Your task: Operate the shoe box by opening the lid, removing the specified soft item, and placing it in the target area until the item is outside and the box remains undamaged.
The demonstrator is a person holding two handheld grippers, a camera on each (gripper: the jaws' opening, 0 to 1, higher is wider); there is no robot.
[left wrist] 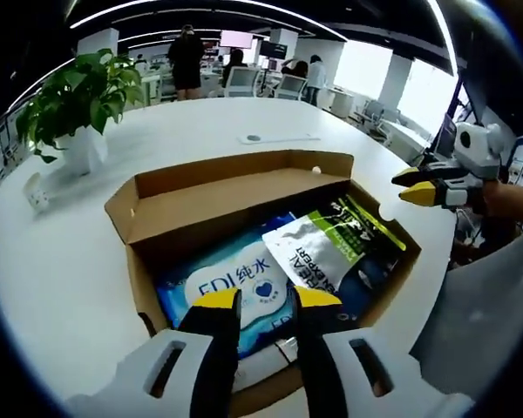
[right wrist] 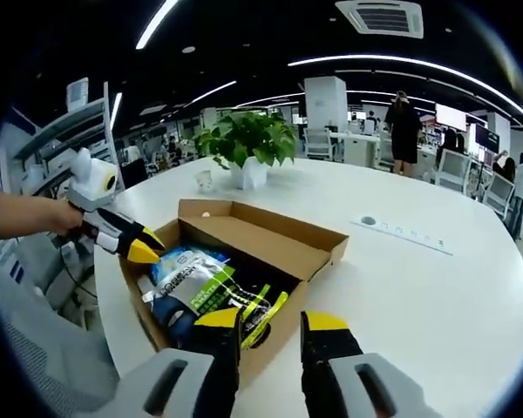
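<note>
Brown cardboard shoe box [left wrist: 244, 205], lid flap open, on round white bench [left wrist: 87, 261]. Inside: blue-and-white soft wipes pack [left wrist: 235, 283], beside it a white-and-green pouch [left wrist: 318, 244] lying partly over it. Left gripper [left wrist: 268, 300]: jaws parted, empty, over the box's near edge. Right gripper [right wrist: 272, 324]: jaws parted, empty, at the box rim. Potted green plant [left wrist: 74, 109] beyond.

brown cardboard box [left wrist: 244, 200] holds a blue-white wipes pack [left wrist: 227, 283] and a white-green pouch [left wrist: 318, 244].
</note>
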